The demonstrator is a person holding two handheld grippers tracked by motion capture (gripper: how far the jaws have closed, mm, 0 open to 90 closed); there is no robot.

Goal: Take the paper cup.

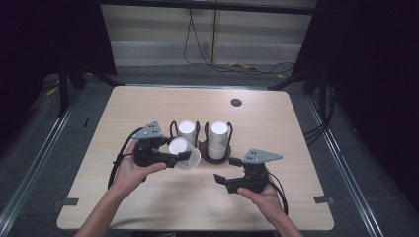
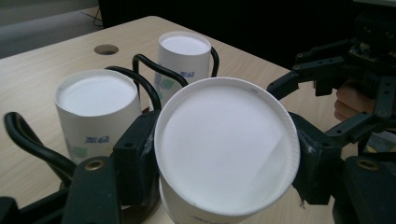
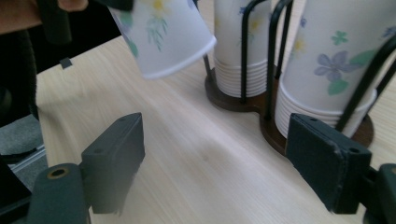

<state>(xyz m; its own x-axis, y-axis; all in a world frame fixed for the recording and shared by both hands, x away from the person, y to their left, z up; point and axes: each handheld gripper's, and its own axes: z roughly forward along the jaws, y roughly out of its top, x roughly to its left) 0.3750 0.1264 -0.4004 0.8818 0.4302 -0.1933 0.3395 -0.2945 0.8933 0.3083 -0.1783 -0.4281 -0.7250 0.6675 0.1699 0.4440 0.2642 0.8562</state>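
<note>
My left gripper is shut on a white paper cup, held tilted above the table in front of the cup holder. In the left gripper view the cup sits squeezed between the two black jaws with its flat white end toward the camera. Two upside-down stacks of flowered cups stand in a black wire holder on a wooden base. My right gripper is open and empty, low over the table in front of the right stack. In the right gripper view the held cup hangs at upper left.
The light wooden table has a round cable hole near its far edge. Bare tabletop lies in front of the holder base. Dark floor, rails and cables surround the table.
</note>
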